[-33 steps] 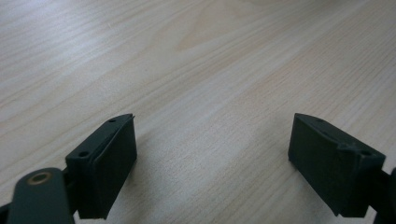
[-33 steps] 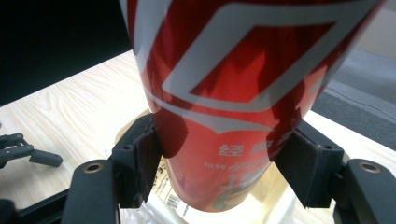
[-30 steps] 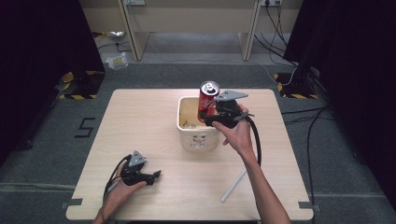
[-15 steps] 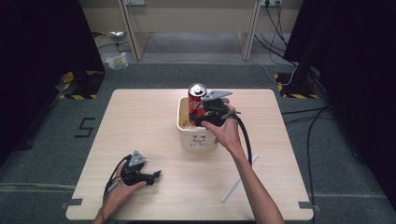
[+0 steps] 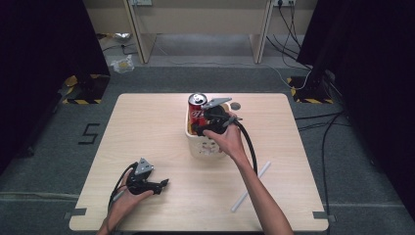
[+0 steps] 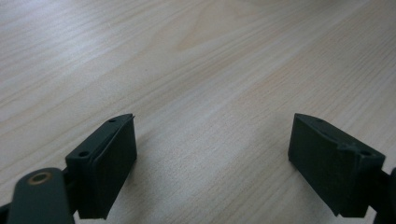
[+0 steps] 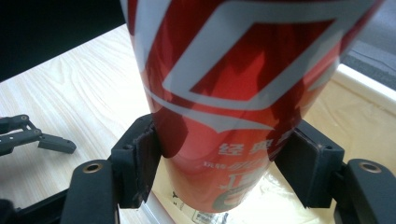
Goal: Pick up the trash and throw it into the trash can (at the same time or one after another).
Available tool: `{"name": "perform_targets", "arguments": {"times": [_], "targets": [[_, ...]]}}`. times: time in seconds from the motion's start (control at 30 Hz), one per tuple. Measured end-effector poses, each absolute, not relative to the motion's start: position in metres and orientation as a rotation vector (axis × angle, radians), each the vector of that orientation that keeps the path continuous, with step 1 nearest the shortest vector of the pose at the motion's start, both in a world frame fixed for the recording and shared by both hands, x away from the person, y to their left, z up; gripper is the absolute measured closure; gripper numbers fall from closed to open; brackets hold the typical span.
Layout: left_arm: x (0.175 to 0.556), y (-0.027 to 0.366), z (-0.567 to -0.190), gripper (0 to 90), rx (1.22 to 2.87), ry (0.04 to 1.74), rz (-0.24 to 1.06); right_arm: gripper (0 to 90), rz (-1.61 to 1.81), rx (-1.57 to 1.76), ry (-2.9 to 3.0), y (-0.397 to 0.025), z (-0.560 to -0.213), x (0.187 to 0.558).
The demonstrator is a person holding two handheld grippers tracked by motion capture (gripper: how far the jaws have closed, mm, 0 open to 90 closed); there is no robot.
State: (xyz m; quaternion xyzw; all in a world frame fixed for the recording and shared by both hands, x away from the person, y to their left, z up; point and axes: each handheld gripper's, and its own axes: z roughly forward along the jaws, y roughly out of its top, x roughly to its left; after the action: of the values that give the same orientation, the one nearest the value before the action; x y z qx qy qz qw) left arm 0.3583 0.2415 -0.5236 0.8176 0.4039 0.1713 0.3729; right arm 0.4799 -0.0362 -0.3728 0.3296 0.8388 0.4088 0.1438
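Observation:
A red soda can [image 5: 197,111] [image 7: 243,93] is held upright over the left part of a cream bin [image 5: 205,147], and my right gripper [image 5: 201,122] [image 7: 224,172] is shut on it, one jaw against each side. The bin's pale inside [image 7: 355,112] lies below and behind the can. My left gripper [image 5: 159,185] [image 6: 212,158] rests low on the bare wood near the table's front left corner, jaws wide open with nothing between them. That same gripper appears small at the left edge of the right gripper view [image 7: 32,137].
A white stick [image 5: 250,186] lies on the wooden table [image 5: 147,127] at the front right. A round hole [image 5: 235,105] marks the tabletop behind the bin. Cables run over the floor at the far right, and desk legs stand beyond the table.
My right gripper has carried the can leftward, from above the bin's right side to over its left part, and a little lower. The left gripper has stayed in place.

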Motion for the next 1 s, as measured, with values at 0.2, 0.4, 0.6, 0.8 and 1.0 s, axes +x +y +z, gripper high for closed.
{"name": "perform_targets", "arguments": {"times": [0.2, 0.4, 0.6, 0.8, 1.0], "targets": [[0.358, 0.241, -0.524, 14.5, 2.095, 1.035, 0.439, 33.7, 1.171, 0.951, 2.455, -0.034, -0.377, 0.481], [0.358, 0.242, -0.523, 14.5, 2.096, 1.036, 0.436, 32.0, 1.177, 0.961, 2.466, -0.032, -0.378, 0.481], [0.358, 0.242, -0.523, 14.5, 2.100, 1.032, 0.435, 30.1, 1.177, 0.959, 2.461, -0.033, -0.377, 0.480], [0.358, 0.242, -0.523, 14.5, 2.099, 1.032, 0.435, 28.3, 1.194, 0.950, 2.446, -0.037, -0.374, 0.478], [0.358, 0.241, -0.523, 14.5, 2.097, 1.034, 0.434, 24.5, 1.227, 0.941, 2.397, -0.047, -0.362, 0.471]]}}
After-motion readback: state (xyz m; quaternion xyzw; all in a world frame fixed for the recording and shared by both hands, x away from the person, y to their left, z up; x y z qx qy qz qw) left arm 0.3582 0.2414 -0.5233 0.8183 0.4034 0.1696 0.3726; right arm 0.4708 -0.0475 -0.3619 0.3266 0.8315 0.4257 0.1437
